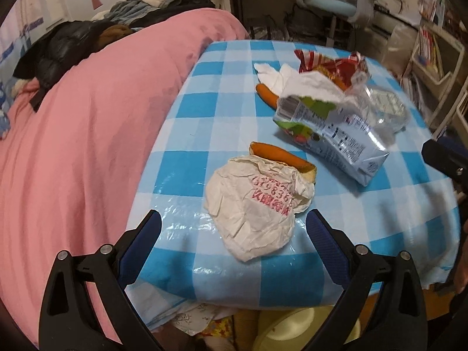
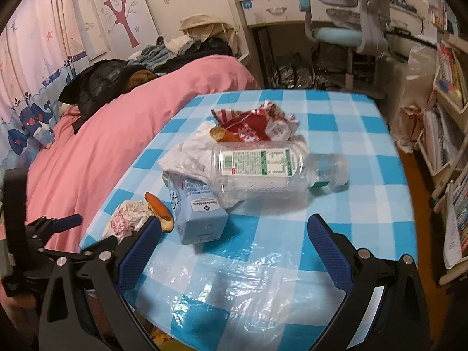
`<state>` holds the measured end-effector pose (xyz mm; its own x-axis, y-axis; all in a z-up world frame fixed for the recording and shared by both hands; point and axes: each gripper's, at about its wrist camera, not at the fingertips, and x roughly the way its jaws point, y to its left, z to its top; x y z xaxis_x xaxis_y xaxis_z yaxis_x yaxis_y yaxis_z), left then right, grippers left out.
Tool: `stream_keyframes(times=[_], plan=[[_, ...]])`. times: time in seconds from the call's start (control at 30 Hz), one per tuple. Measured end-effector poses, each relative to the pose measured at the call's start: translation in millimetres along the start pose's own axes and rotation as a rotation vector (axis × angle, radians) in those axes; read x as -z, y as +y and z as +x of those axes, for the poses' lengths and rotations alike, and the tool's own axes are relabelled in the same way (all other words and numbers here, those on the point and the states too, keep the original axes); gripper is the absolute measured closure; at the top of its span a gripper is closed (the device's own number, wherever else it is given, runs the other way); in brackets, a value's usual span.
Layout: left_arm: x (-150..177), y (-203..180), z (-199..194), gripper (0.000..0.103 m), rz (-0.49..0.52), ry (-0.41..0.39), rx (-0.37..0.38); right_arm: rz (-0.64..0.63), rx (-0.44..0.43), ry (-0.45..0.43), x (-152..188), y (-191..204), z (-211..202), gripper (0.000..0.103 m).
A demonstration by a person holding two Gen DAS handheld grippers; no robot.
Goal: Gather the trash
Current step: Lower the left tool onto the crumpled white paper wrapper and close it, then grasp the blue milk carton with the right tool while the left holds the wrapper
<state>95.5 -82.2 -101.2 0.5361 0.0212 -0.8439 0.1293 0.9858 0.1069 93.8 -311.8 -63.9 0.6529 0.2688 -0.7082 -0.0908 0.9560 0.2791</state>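
Trash lies on a blue checked table (image 1: 204, 117) (image 2: 336, 122). A crumpled white paper wrapper (image 1: 254, 207) (image 2: 125, 216) holding a hot dog (image 1: 280, 158) (image 2: 159, 207) lies nearest my left gripper (image 1: 234, 228), which is open and empty just in front of it. Behind lie a light blue carton (image 1: 339, 134) (image 2: 199, 216), white tissue (image 1: 301, 83) (image 2: 190, 155), a red snack bag (image 1: 333, 67) (image 2: 257, 122), a loose sausage (image 1: 266, 95) and a clear plastic bottle (image 1: 386, 108) (image 2: 272, 169). My right gripper (image 2: 234, 234) is open and empty, short of the carton and bottle.
A bed with a pink cover (image 1: 87, 131) (image 2: 117, 111) and piled clothes borders the table's left side. A desk and blue chair (image 2: 336, 32) stand behind. Bookshelves (image 2: 447, 117) line the right. A yellow bin (image 1: 301, 330) sits below the table's near edge.
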Motion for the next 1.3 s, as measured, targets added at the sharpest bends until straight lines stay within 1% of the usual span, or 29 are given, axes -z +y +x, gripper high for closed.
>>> stream_keyframes(times=[0.13, 0.17, 0.23, 0.3, 0.33, 0.4, 0.47, 0.5, 0.53, 0.57, 0.67, 0.83, 0.9, 0.93, 0.97, 1.03, 1.07, 1.1, 1.13, 1.2, 1.3], plan=[[-3.1, -8.8, 7.1, 0.008, 0.043, -0.005, -0.051, -0.011, -0.022, 0.02, -2.5, 3.0, 10.0, 0.007], [-3.7, -8.8, 7.0, 0.008, 0.047, -0.007, -0.054, -0.014, -0.026, 0.021, -3.3, 4.2, 11.6, 0.007], [-6.1, -6.9, 7.9, 0.017, 0.045, -0.008, -0.051, -0.021, -0.034, 0.028, -5.1, 7.1, 17.1, 0.007], [-8.3, -1.9, 10.9, 0.037, 0.026, 0.011, -0.026, -0.031, -0.039, 0.036, -7.4, 10.5, 24.2, 0.007], [-8.9, 1.1, 12.9, 0.044, 0.012, 0.024, -0.009, -0.036, -0.041, 0.042, -8.8, 11.9, 28.7, 0.007], [-10.4, 5.9, 15.4, 0.069, -0.006, 0.042, 0.016, -0.046, -0.044, 0.054, -10.9, 14.3, 38.0, 0.007], [-11.6, 8.5, 14.1, 0.085, -0.014, 0.05, 0.035, -0.055, -0.057, 0.078, -13.6, 18.8, 48.9, 0.011], [-12.5, 8.8, 12.1, 0.089, -0.014, 0.046, 0.041, -0.057, -0.065, 0.084, -14.5, 20.6, 51.3, 0.013], [-12.6, 9.2, 10.3, 0.09, -0.013, 0.04, 0.047, -0.061, -0.075, 0.096, -15.1, 23.5, 55.8, 0.018], [-13.4, 9.9, 6.4, 0.093, -0.01, 0.033, 0.055, -0.063, -0.081, 0.105, -15.4, 25.3, 59.1, 0.021], [-14.9, 13.5, -1.2, 0.096, 0.0, 0.02, 0.068, -0.082, -0.089, 0.12, -15.1, 32.6, 63.9, 0.023], [-18.9, 28.4, -7.4, 0.098, -0.038, 0.01, 0.105, -0.113, -0.082, 0.154, -13.3, 37.8, 76.9, 0.023], [-21.1, 34.6, -12.6, 0.098, -0.06, -0.004, 0.108, -0.116, -0.093, 0.164, -13.2, 38.6, 79.7, 0.032], [-22.2, 36.5, -13.2, 0.098, -0.066, -0.008, 0.108, -0.108, -0.11, 0.176, -13.1, 38.0, 81.2, 0.045], [-23.4, 38.9, -13.9, 0.098, -0.078, -0.011, 0.104, -0.094, -0.132, 0.184, -13.1, 36.9, 81.1, 0.051], [-24.9, 43.3, -13.5, 0.098, -0.098, -0.009, 0.103, -0.074, -0.159, 0.185, -13.9, 35.6, 77.6, 0.052], [-25.4, 45.4, -13.6, 0.098, -0.11, -0.007, 0.104, -0.051, -0.188, 0.179, -15.2, 33.2, 74.4, 0.054], [-25.8, 46.5, -13.7, 0.098, -0.117, -0.008, 0.106, -0.002, -0.237, 0.169, -18.1, 27.2, 67.9, 0.06], [-25.8, 47.1, -14.6, 0.098, -0.12, -0.011, 0.106, 0.047, -0.277, 0.153, -20.7, 21.4, 62.2, 0.062], [-25.4, 47.5, -17.8, 0.098, -0.124, -0.021, 0.109, 0.131, -0.344, 0.122, -25.5, 9.2, 49.9, 0.062], [-23.9, 49.8, -23.5, 0.098, -0.132, -0.036, 0.121, 0.167, -0.366, 0.114, -25.5, 0.5, 37.5, 0.062]])
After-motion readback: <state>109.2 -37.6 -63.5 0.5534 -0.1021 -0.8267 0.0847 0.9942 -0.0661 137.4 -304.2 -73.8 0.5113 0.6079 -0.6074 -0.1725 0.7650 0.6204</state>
